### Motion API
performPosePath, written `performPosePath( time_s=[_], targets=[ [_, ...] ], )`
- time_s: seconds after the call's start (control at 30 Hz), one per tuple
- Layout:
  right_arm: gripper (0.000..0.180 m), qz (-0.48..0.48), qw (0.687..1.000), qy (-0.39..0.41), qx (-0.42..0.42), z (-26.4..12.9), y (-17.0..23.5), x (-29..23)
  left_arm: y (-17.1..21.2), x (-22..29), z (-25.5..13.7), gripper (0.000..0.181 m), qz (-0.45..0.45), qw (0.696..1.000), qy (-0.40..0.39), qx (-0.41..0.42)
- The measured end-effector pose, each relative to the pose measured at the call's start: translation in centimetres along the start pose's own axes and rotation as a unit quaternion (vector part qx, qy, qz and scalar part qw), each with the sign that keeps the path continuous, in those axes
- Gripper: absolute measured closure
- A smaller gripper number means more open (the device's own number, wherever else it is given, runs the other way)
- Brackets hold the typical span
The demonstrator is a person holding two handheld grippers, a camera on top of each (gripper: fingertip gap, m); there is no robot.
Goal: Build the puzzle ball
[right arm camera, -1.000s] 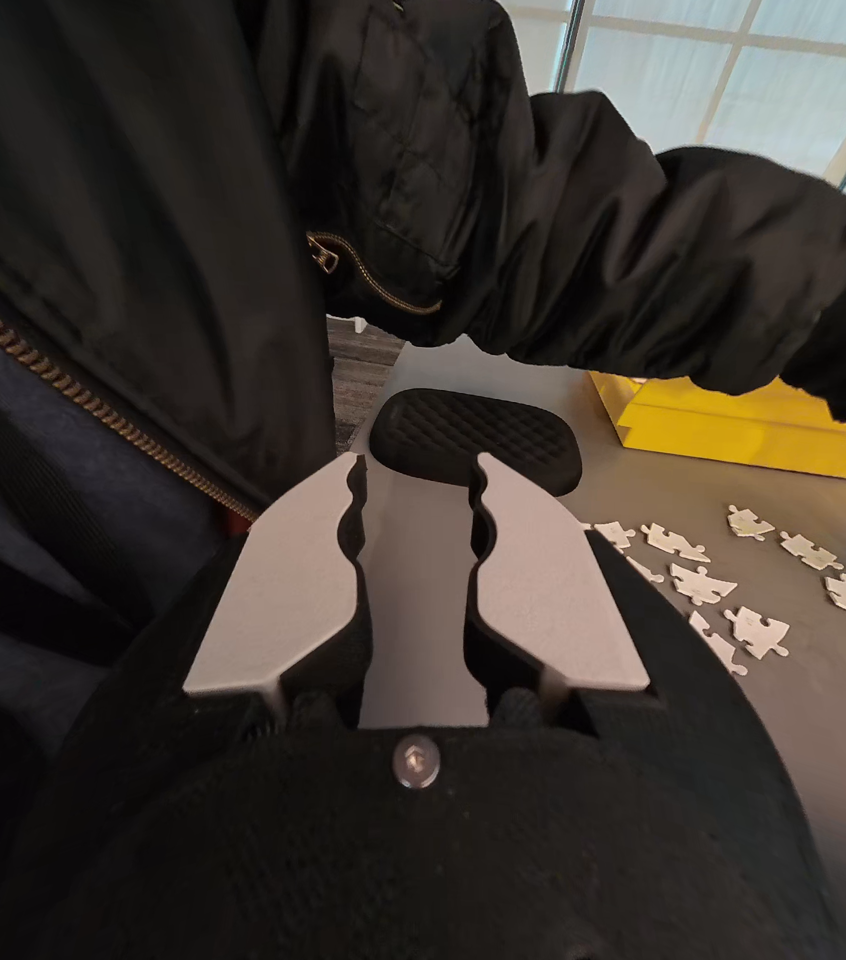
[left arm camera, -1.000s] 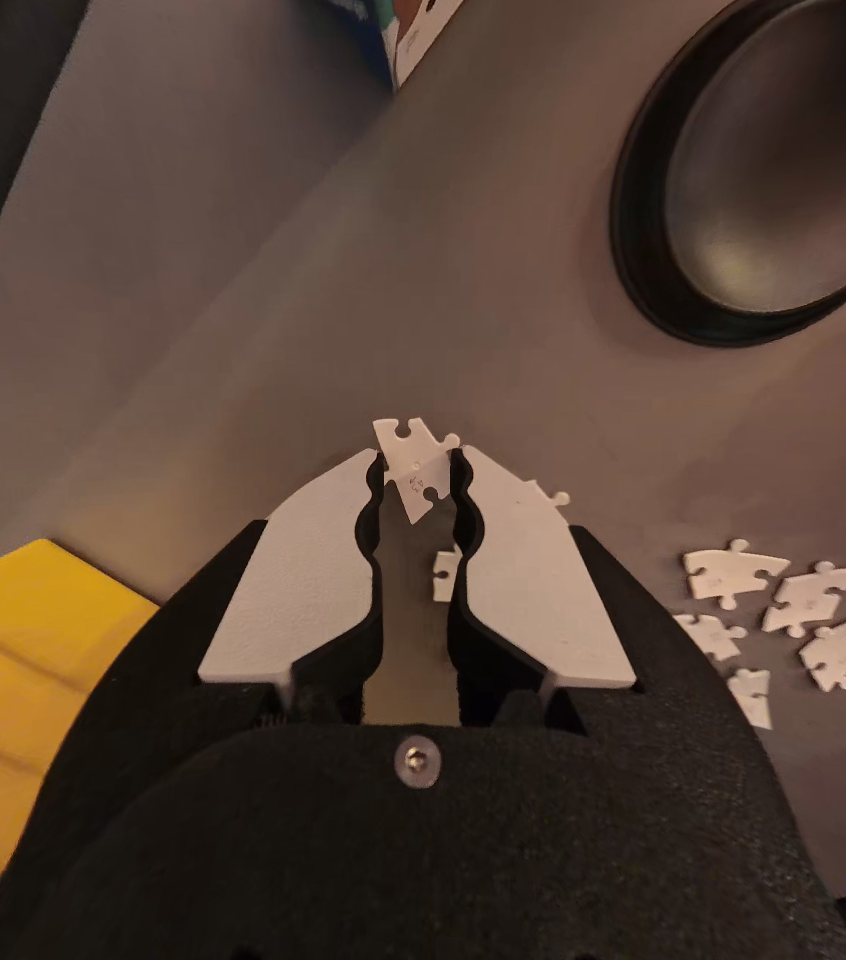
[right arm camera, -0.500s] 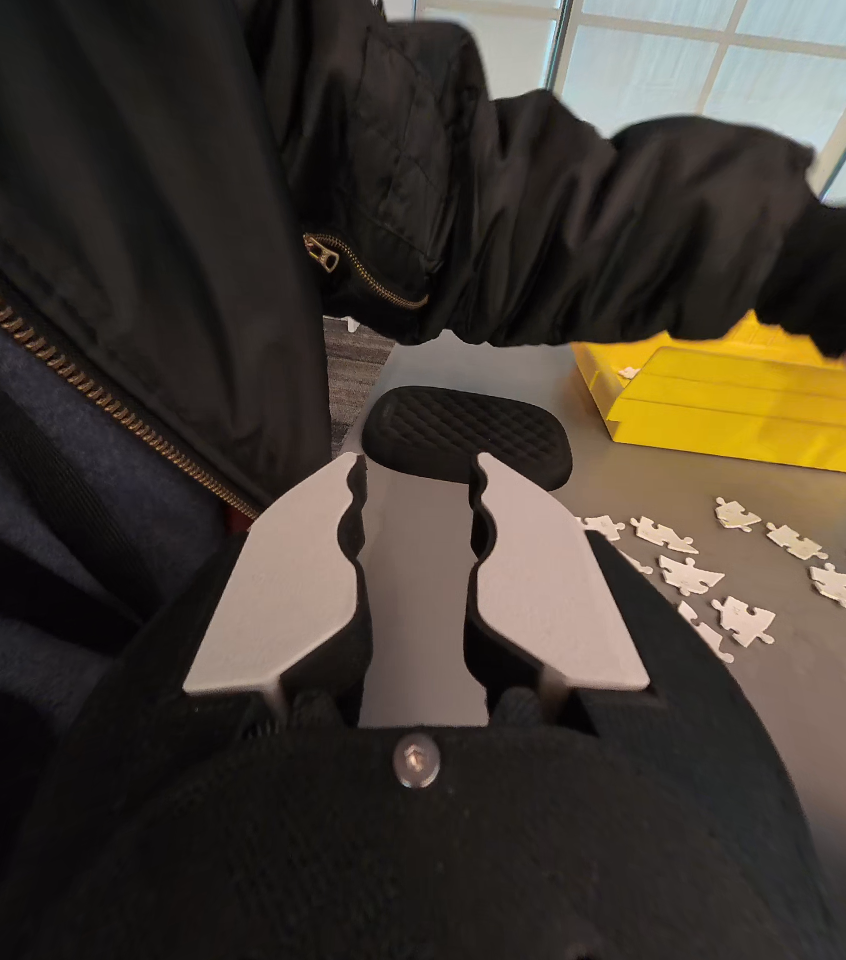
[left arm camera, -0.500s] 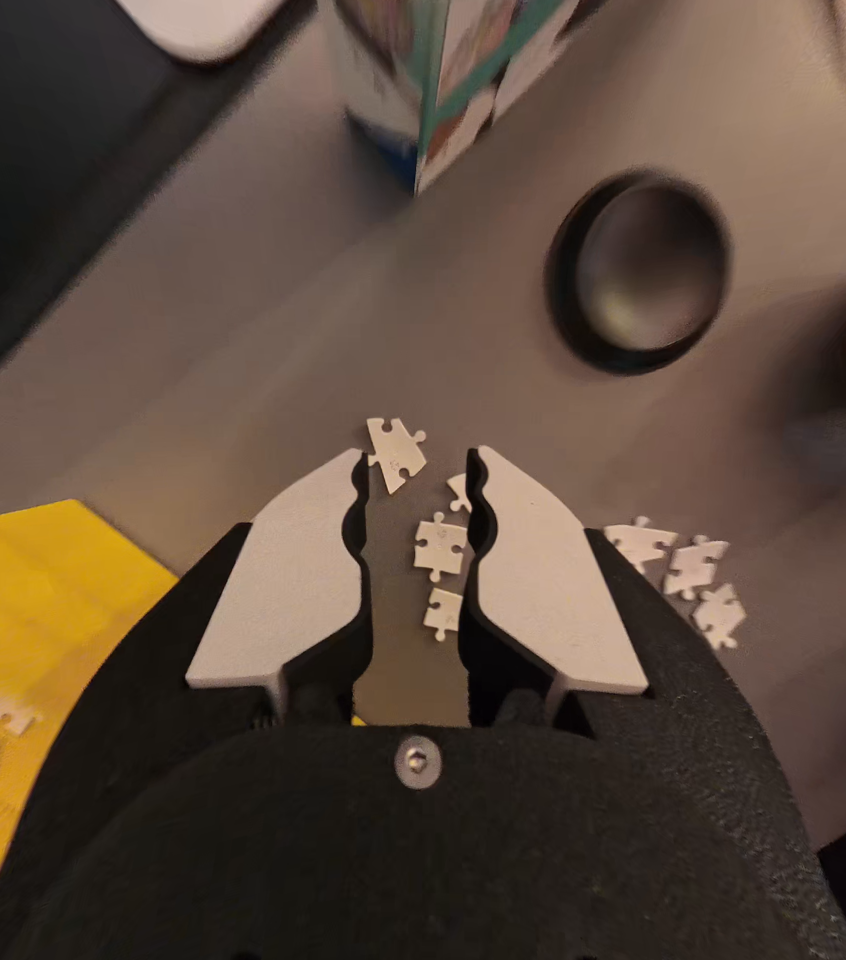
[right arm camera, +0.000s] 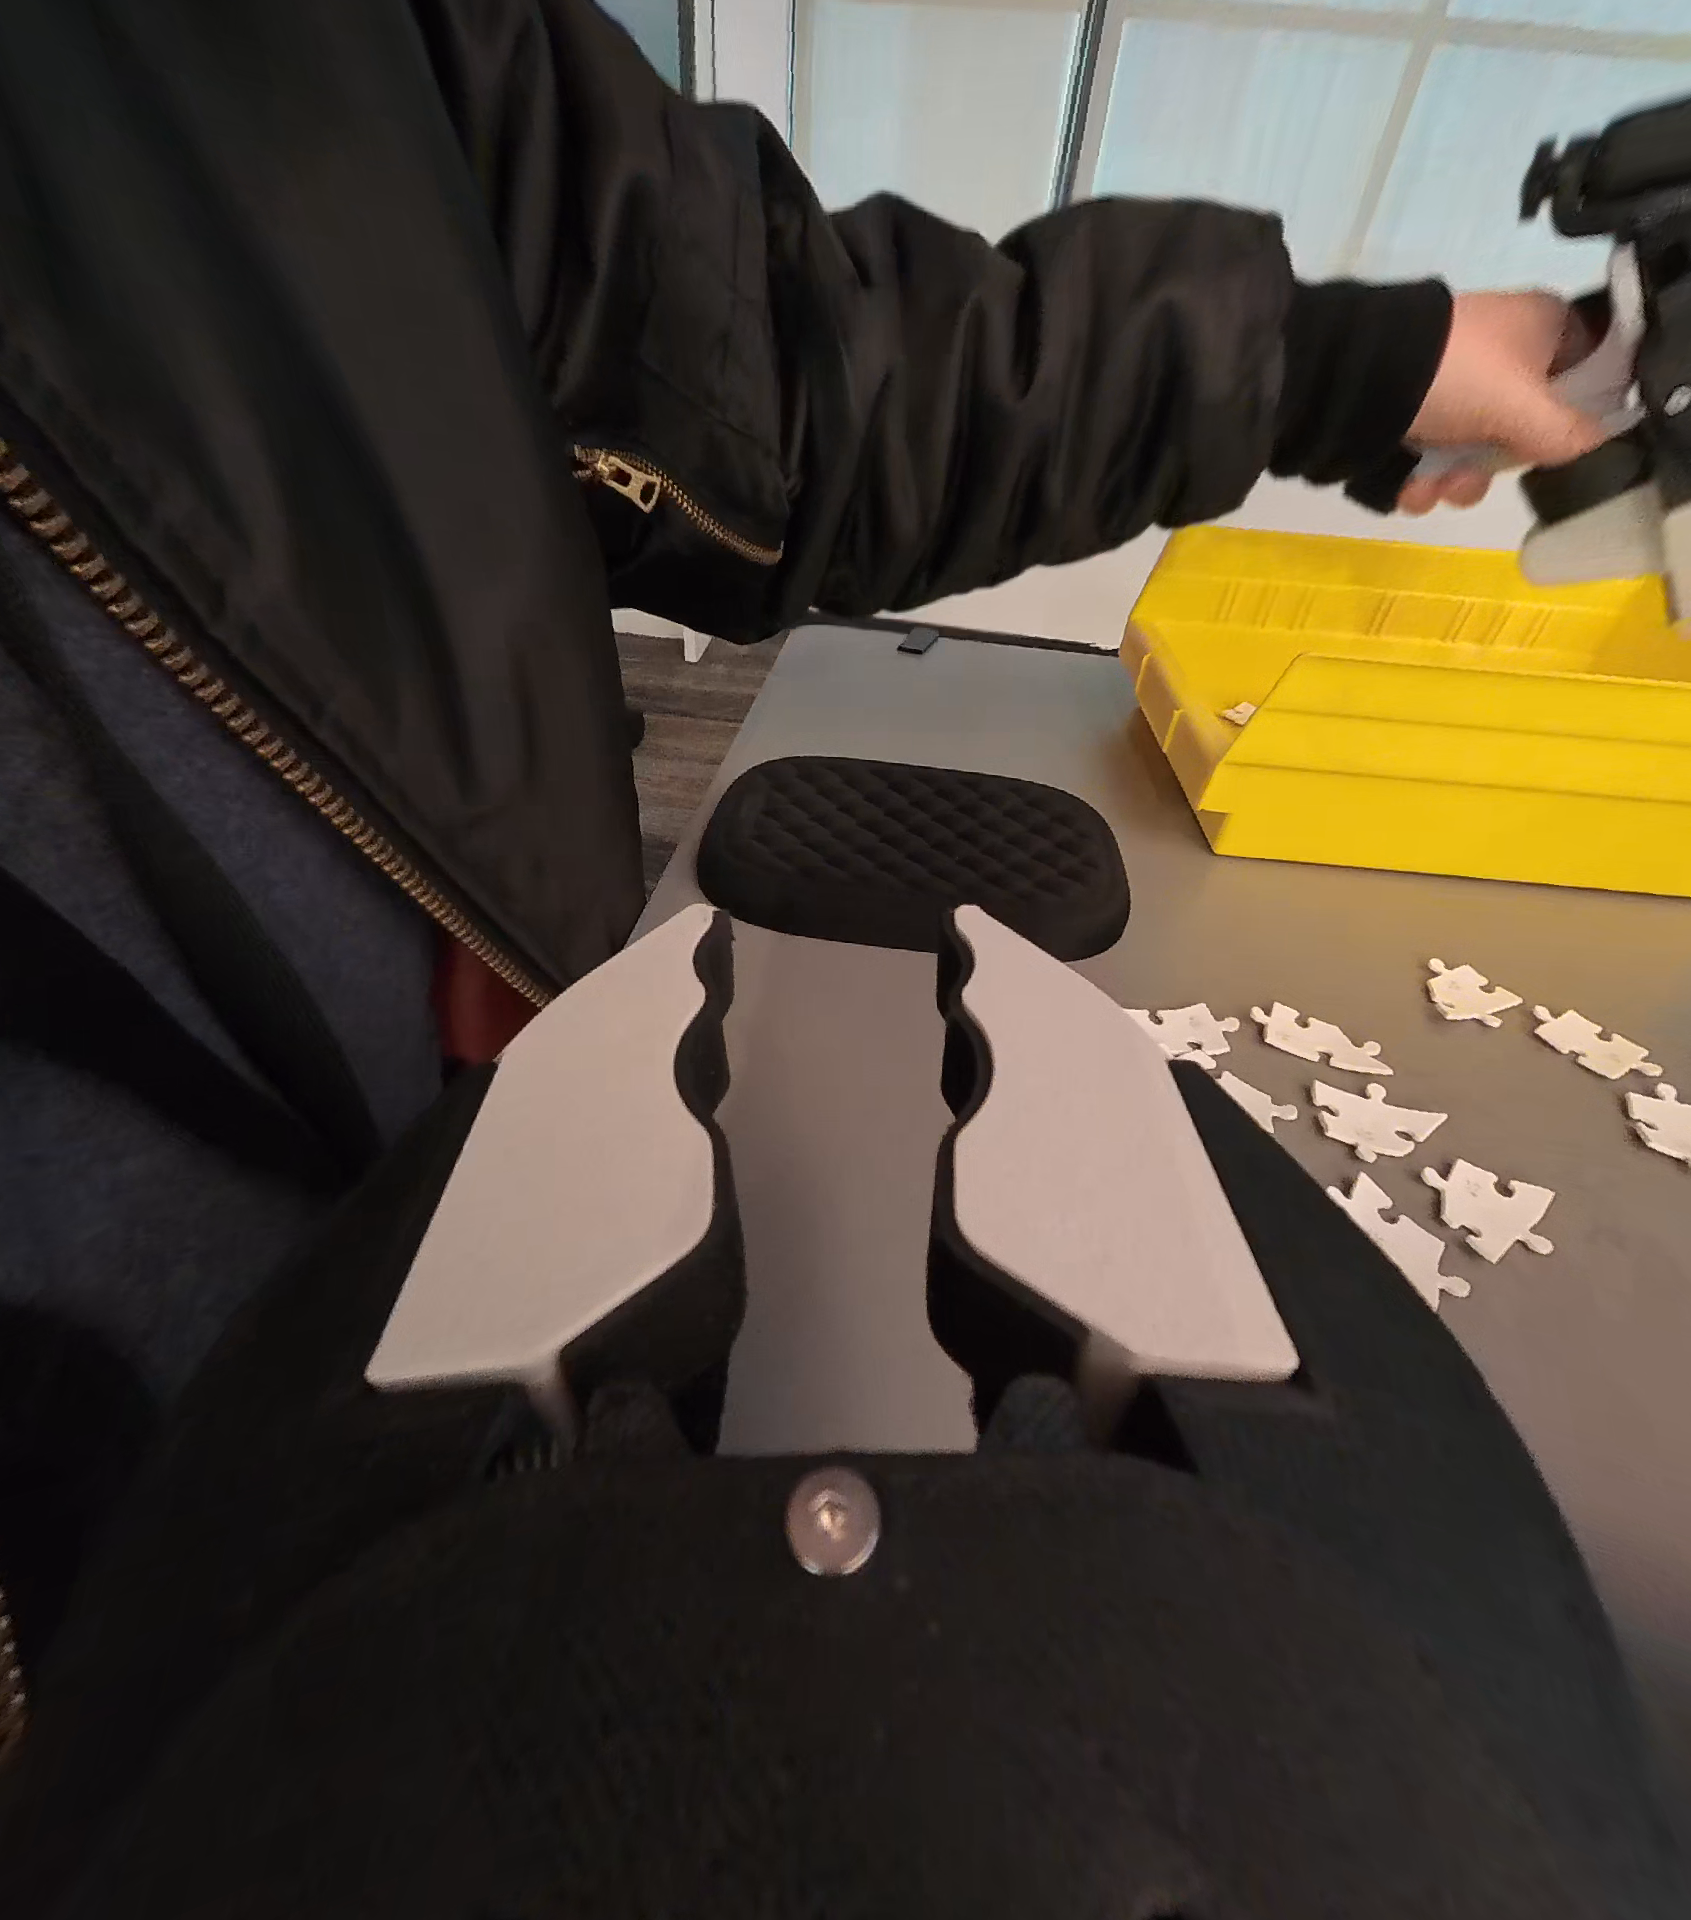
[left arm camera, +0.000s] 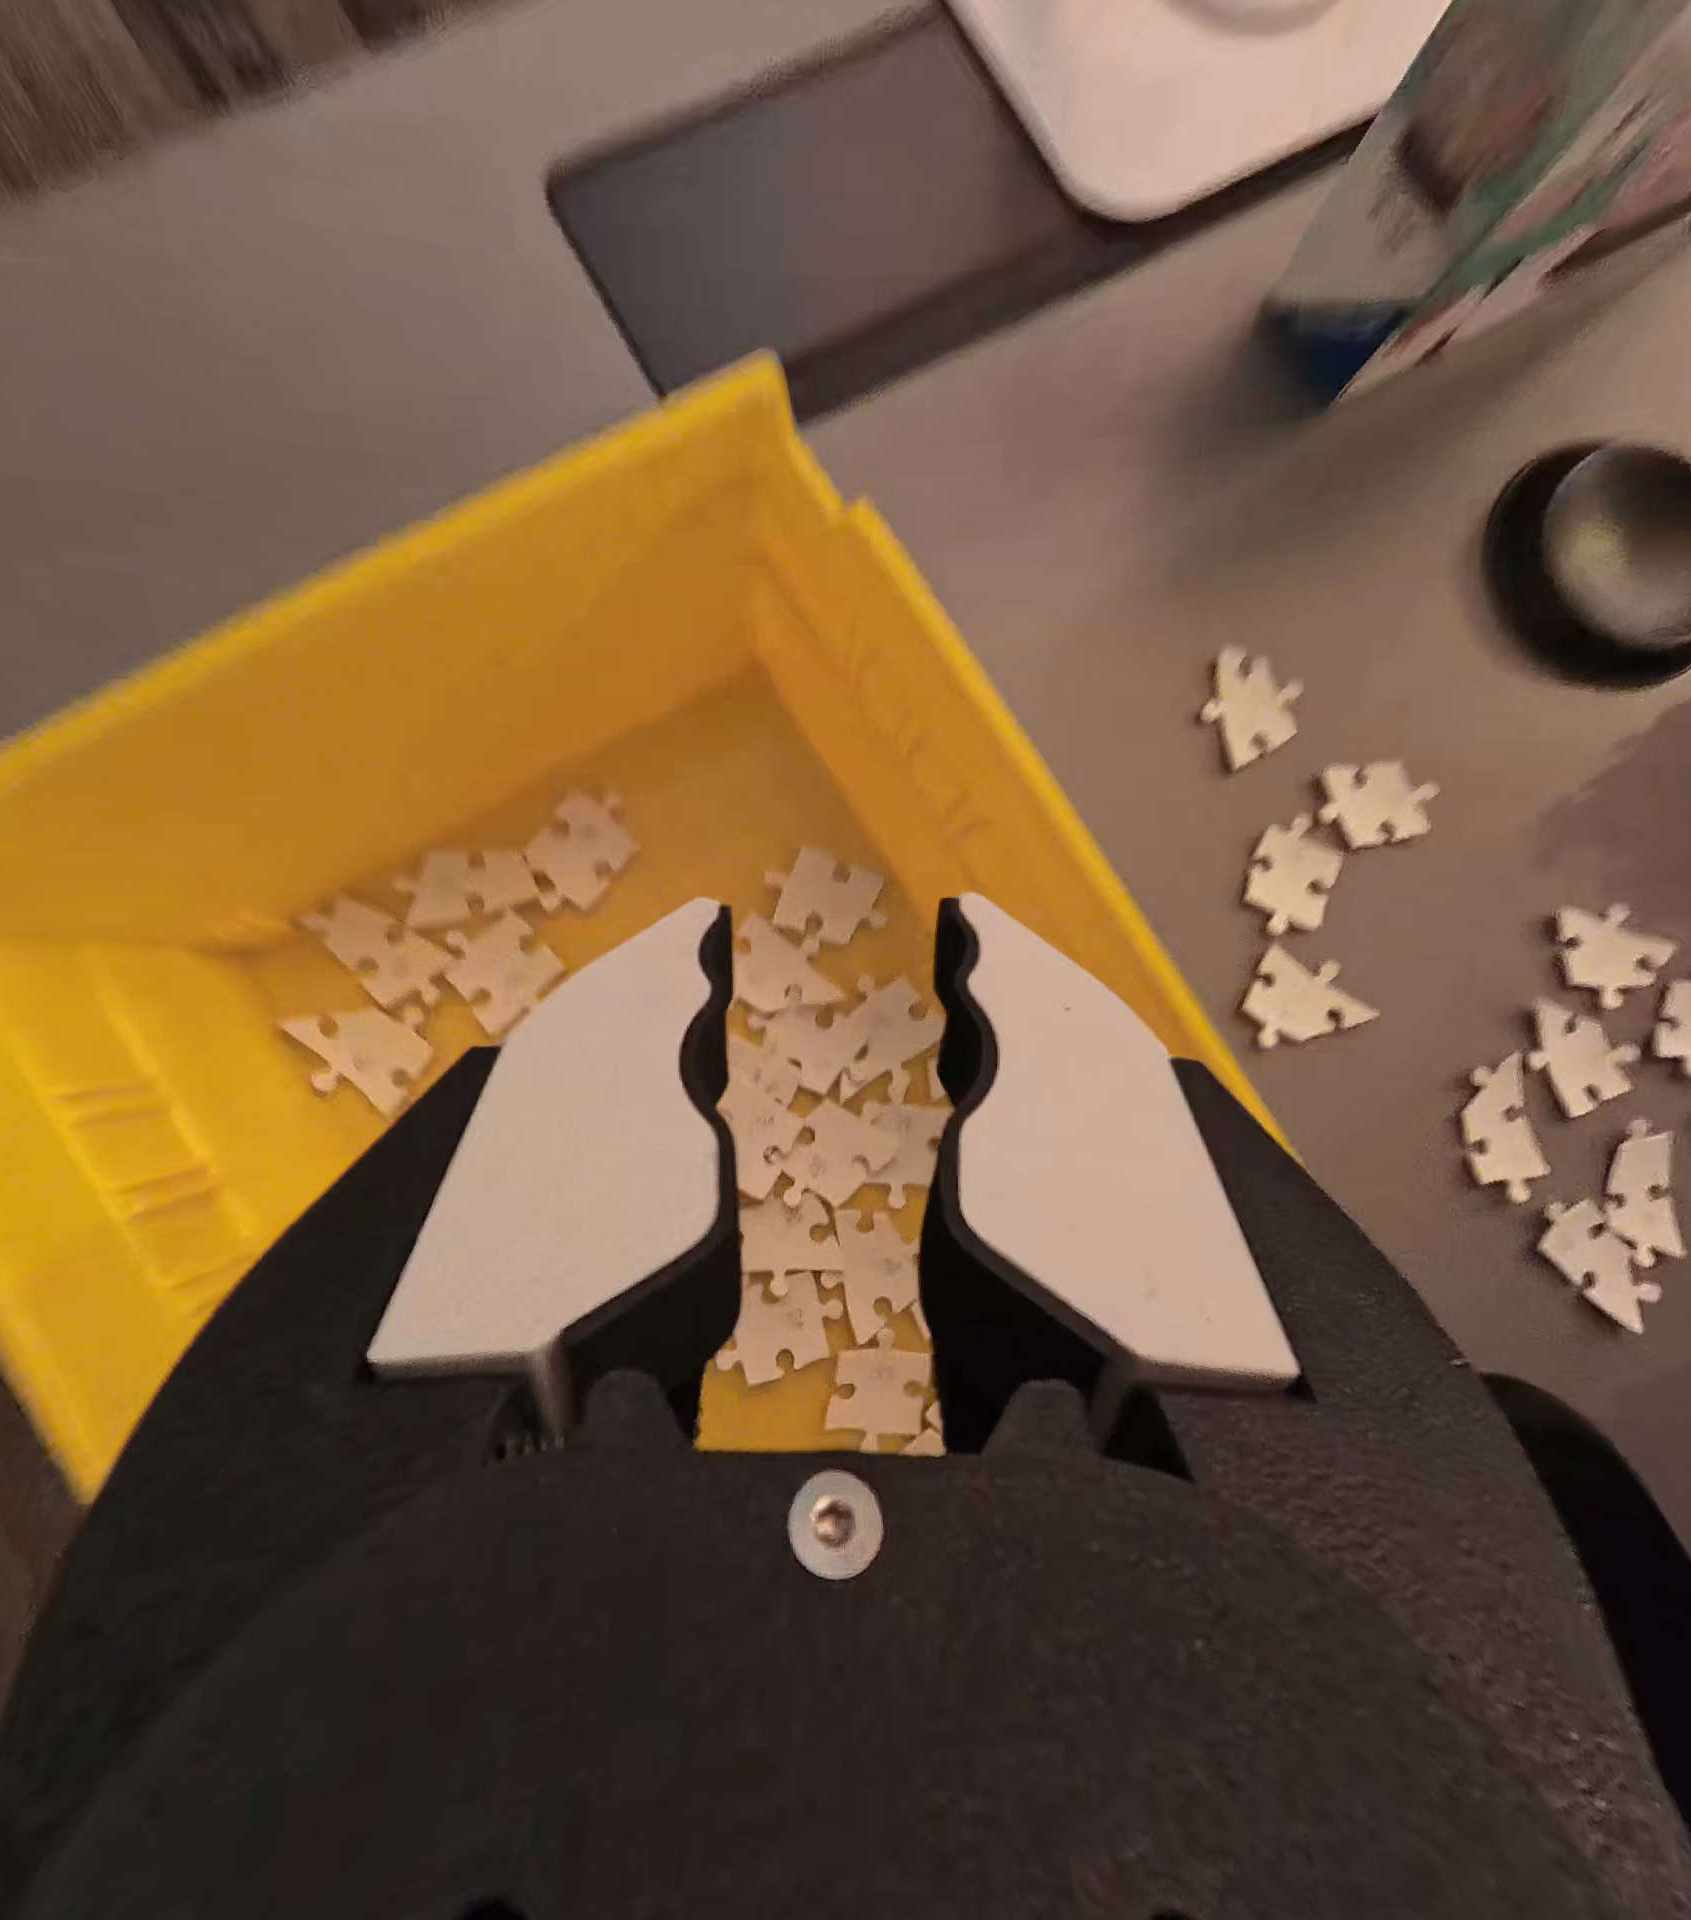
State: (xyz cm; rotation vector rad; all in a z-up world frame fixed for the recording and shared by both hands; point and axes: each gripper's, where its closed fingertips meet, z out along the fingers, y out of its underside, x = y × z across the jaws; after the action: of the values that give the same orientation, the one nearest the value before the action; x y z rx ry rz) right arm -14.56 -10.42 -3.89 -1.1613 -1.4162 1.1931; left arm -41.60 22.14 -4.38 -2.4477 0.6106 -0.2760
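While the left gripper hangs over the yellow bin, its jaws are spread and empty. Loose white puzzle pieces lie heaped in the bin below; more scattered pieces lie on the grey table to its right, near a black round recess. Right gripper spread too, empty, above the table near a black textured pad and a person's jacket.

Bin glossy yellow plastic, ribbed inside; pieces matt pale card; table smooth grey with a soft sheen; pad black, quilted rubbery; jacket black, slightly shiny cloth; fingers matt grey.
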Motion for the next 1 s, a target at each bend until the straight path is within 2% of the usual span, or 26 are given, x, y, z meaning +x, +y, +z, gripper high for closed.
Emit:
performPosePath(
  time_s=[0.1, 0.27, 0.83, 1.0],
  targets=[
    [0.141, 0.014, 1.0, -0.003, 0.022, -0.3, -0.6, 0.3, 2.6, -0.2, 3.1, 0.136, -0.025, 0.997, 0.021, -0.067],
    [0.141, 0.036, 0.998, 0.002, 0.044, -0.8, -0.9, 1.0, 5.3, -1.5, 6.2, 0.136, 0.007, 0.989, 0.001, -0.151],
    [0.141, 0.044, 0.999, -0.008, 0.028, -0.5, -0.2, 0.8, 6.7, -2.6, 7.8, 0.138, 0.064, 0.978, -0.008, -0.2],
    [0.141, 0.046, 0.998, -0.008, 0.029, -0.5, -0.2, 0.8, 6.9, -2.5, 8.1, 0.145, 0.071, 0.975, -0.007, -0.209]
  ],
)
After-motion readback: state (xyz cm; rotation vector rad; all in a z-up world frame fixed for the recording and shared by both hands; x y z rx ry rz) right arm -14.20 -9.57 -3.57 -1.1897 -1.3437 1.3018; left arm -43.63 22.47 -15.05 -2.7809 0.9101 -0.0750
